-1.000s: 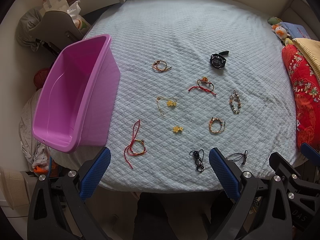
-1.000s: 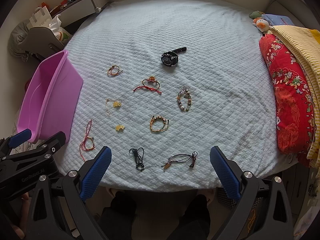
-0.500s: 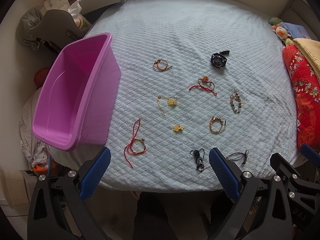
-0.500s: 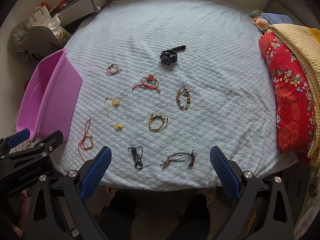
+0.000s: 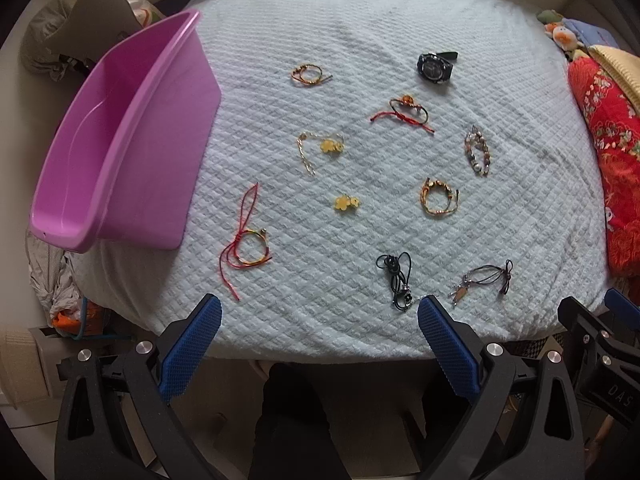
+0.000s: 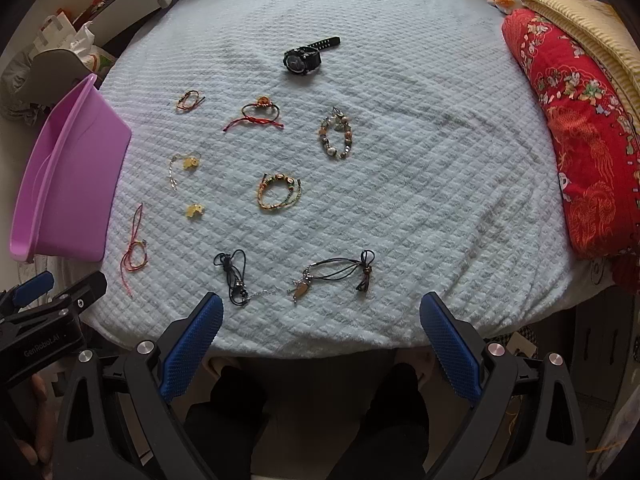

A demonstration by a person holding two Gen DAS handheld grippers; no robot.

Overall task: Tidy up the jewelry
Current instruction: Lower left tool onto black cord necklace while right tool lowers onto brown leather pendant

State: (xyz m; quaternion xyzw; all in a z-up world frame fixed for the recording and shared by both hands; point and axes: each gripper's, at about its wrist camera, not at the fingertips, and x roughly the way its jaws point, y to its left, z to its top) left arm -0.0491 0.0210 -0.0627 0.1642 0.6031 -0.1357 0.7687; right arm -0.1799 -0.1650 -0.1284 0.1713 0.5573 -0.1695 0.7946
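Both tongs hover level off the bed's [image 5: 400, 12] near edge, left tongs [image 5: 319, 324] and right tongs [image 6: 320, 320] spread wide, gripping nothing. The pink tub [image 5: 92, 152] sits at the left edge.

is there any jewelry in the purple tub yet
No, the purple tub shows only its bare inside, and pieces such as the black watch and the red cord bracelet lie on the blanket.

The bedspread [image 5: 360, 20] is pale quilted cloth, soft and matt. The tub [image 5: 120, 152] is smooth, slightly glossy pink plastic. The watch [image 6: 303, 59] looks like matt black plastic. The finger pads [image 6: 191, 344] are blue with a rough knurled texture.
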